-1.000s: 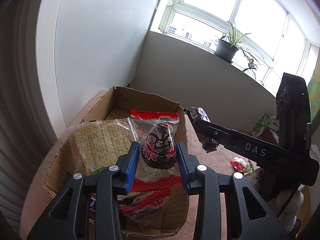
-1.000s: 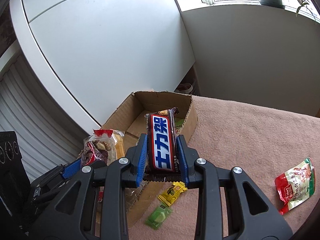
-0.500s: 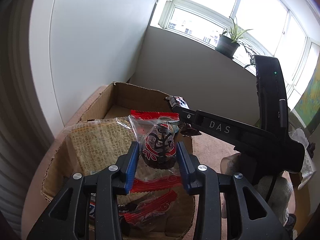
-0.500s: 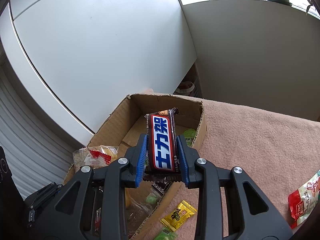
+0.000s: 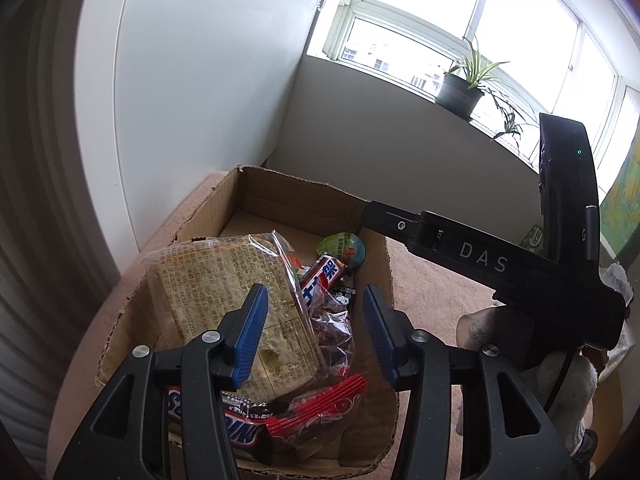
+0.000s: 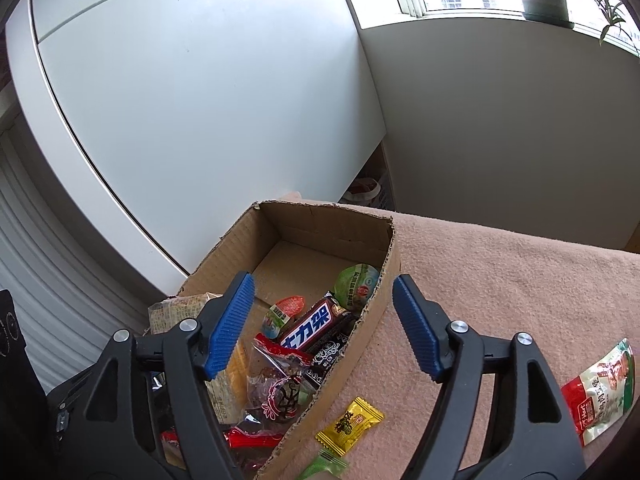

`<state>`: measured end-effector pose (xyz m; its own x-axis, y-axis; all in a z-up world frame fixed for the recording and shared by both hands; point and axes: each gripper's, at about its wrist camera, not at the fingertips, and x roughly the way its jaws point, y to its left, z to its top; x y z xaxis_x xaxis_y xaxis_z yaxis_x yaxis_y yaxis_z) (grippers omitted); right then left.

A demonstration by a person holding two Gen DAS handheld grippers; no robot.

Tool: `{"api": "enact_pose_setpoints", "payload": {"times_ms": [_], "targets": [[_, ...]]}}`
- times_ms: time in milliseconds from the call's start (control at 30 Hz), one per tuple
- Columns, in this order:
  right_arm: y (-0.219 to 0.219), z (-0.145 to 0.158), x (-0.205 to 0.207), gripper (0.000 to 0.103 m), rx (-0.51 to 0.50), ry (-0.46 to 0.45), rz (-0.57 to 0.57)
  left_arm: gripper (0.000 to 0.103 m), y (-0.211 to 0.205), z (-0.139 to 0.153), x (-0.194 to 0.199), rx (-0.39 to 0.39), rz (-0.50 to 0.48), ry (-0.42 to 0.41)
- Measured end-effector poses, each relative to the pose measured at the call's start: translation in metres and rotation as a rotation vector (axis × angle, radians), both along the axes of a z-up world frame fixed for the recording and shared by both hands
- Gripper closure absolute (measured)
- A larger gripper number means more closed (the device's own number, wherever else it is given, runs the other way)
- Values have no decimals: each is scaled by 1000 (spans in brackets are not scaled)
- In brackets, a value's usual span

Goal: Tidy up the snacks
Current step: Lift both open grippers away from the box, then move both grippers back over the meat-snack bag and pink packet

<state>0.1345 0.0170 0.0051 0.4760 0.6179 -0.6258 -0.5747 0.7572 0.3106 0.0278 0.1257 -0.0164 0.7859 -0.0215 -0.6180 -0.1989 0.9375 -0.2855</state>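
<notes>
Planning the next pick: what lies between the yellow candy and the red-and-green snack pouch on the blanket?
Only bare pink blanket, per the right wrist view; the yellow candy and pouch lie apart, with the right gripper's finger overhanging.

You are in a home, probably a living room. Behind the cardboard box you see plain white walls and a bay window, and a potted plant stands on its sill. Under the box lies a soft pink blanket.
</notes>
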Motion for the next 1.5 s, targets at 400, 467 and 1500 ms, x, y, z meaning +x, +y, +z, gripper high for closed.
{"api": "enact_pose_setpoints", "payload": {"times_ms": [400,467,1500], "targets": [[-51,4,-20,28,-32,-15,-17,54,-6,10,-15,1,-3,-39],[-68,5,-23,28,-33,-18,-33,54,-10,12,-17,-2,-9,-46],[-251,-47,55,29,-59,222,-148,54,-165,-19,22,26,-359,98]]}}
